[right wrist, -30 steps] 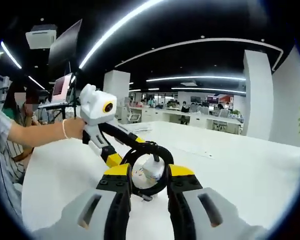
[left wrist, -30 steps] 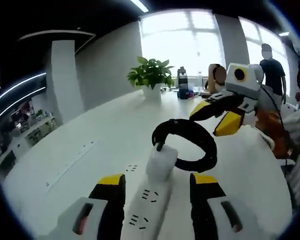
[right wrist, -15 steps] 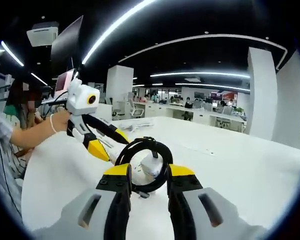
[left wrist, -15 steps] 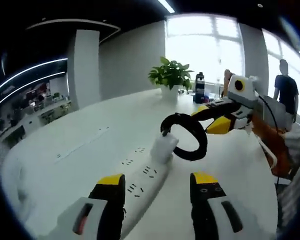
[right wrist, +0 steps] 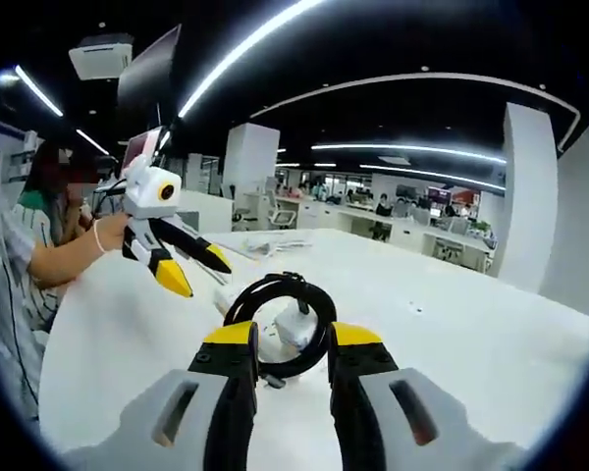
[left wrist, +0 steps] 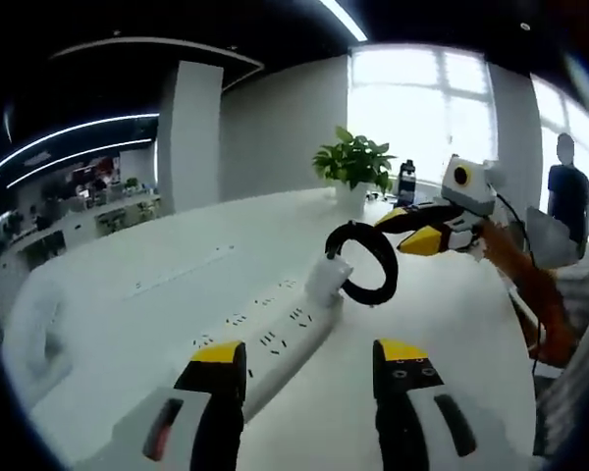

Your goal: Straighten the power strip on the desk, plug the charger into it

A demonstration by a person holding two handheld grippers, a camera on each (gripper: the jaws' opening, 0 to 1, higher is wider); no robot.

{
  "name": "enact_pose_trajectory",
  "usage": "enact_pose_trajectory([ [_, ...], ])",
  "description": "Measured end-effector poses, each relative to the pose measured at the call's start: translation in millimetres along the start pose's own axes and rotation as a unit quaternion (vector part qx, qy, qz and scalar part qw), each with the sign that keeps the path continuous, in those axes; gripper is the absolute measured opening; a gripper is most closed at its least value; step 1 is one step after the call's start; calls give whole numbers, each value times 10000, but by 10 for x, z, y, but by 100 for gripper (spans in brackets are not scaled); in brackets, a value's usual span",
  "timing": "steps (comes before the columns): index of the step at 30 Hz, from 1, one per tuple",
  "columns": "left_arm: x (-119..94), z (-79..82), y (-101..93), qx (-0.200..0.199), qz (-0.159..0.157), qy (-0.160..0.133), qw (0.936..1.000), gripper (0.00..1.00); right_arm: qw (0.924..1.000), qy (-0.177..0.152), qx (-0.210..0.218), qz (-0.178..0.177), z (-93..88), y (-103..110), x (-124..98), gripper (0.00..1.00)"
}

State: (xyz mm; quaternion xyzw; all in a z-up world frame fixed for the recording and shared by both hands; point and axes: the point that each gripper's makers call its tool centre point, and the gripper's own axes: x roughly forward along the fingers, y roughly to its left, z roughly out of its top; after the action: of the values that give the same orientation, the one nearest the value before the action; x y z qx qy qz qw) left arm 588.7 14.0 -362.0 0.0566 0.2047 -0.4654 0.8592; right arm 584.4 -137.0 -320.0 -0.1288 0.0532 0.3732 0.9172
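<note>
One white power strip (left wrist: 265,343) lies on the white desk (left wrist: 157,285), running from the left gripper (left wrist: 309,358) toward one o'clock, where the white charger (left wrist: 326,279) sits plugged in, its black cord coil (left wrist: 366,263) standing just beyond. The left gripper's jaws are spread wide, holding nothing. At two o'clock the right gripper (left wrist: 419,228) hovers open. In the right gripper view, its jaws (right wrist: 285,339) frame the coil (right wrist: 280,324), ungripped.
</note>
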Motion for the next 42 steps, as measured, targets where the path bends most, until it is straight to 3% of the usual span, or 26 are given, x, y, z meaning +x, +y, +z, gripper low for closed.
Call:
enact_pose_trajectory([
  [9,-95,-96,37,-50,175,-172,9997,52,9991,24,-329,252,78,-31,77,29],
  [14,-108,-222,72,-20,336,-46,9994,51,9970,351,-594,357,32,-70,146,30],
  [20,-149,-278,75,-5,345,-97,9994,51,9933,621,-798,556,25,-97,249,35],
  [29,-170,-354,111,-20,410,-46,9991,51,9849,918,-1270,736,25,-86,372,40],
  [42,-212,-430,85,66,396,179,9990,51,9749,1278,-1496,1044,13,-83,502,41],
])
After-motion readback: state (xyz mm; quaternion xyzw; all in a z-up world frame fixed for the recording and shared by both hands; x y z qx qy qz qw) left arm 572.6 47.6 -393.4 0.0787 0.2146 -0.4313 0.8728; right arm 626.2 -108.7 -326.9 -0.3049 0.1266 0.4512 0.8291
